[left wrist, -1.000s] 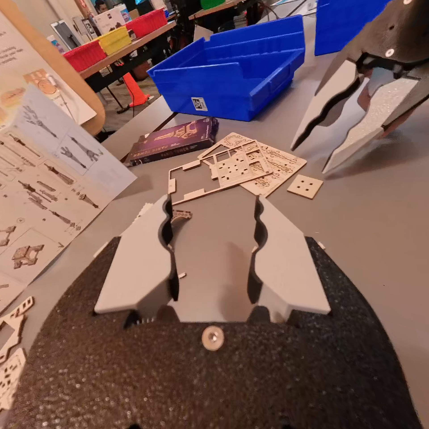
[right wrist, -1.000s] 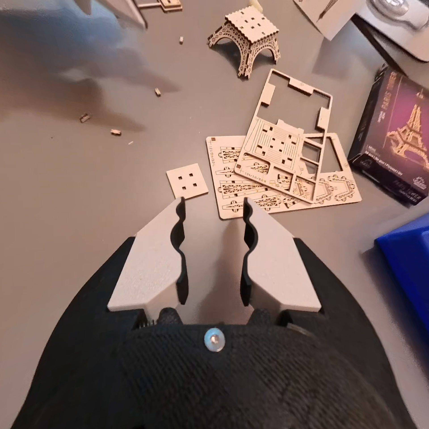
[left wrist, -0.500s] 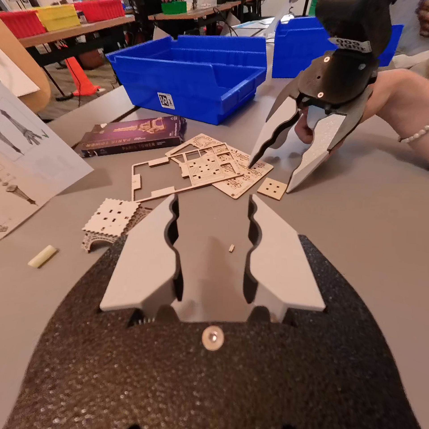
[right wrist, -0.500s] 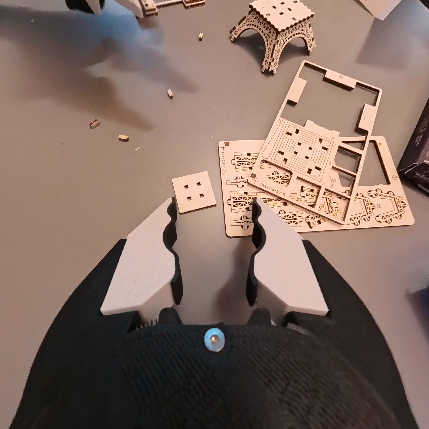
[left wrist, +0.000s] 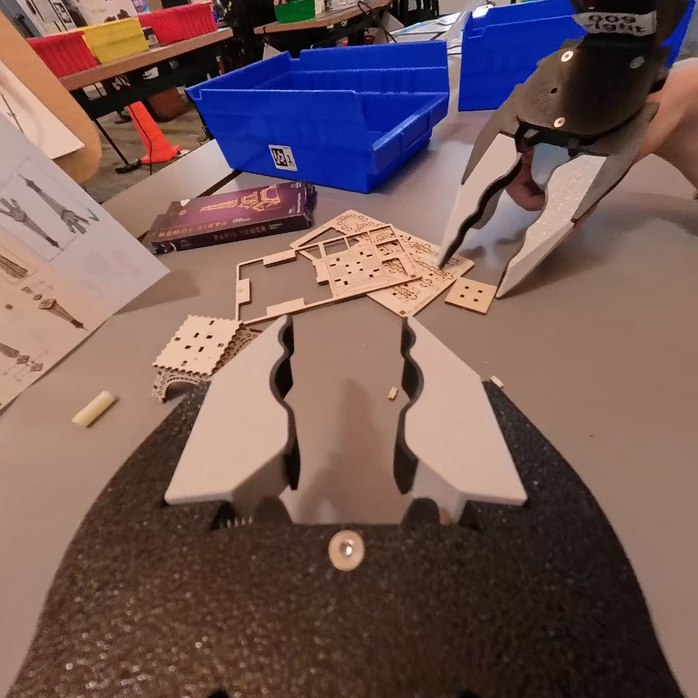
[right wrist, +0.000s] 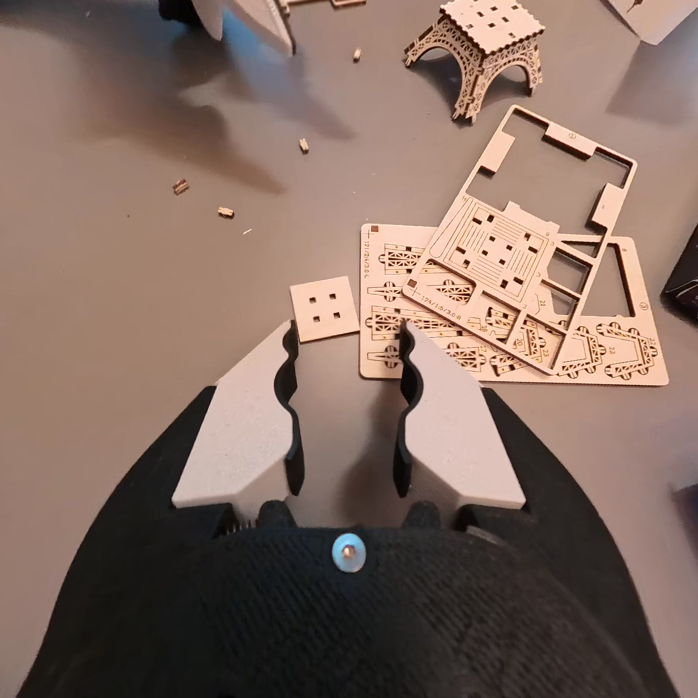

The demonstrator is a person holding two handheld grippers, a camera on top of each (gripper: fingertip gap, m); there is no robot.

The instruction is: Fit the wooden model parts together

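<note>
A small square wooden plate with four holes [right wrist: 324, 314] lies flat on the grey table; it also shows in the left wrist view [left wrist: 470, 295]. My right gripper [right wrist: 347, 326] is open and low over the table, its tips either side of the plate's near edge; in the left wrist view it [left wrist: 472, 279] straddles the plate. Two laser-cut wooden sheets [right wrist: 502, 298] lie overlapped beside it. The assembled wooden tower base [right wrist: 477, 49] stands upright farther off, and just left of my left gripper [left wrist: 345, 325], which is open and empty.
A purple model box [left wrist: 234, 223], a paper instruction sheet [left wrist: 49, 264] and two blue bins [left wrist: 328, 109] stand around the work area. Small wood scraps [right wrist: 226, 212] and a pale stick [left wrist: 93, 408] lie on the table. A hand [left wrist: 676, 113] holds the right gripper.
My right gripper has moved down and forward onto the square plate. My left gripper has swung right, bringing the tower base into view beside its left finger.
</note>
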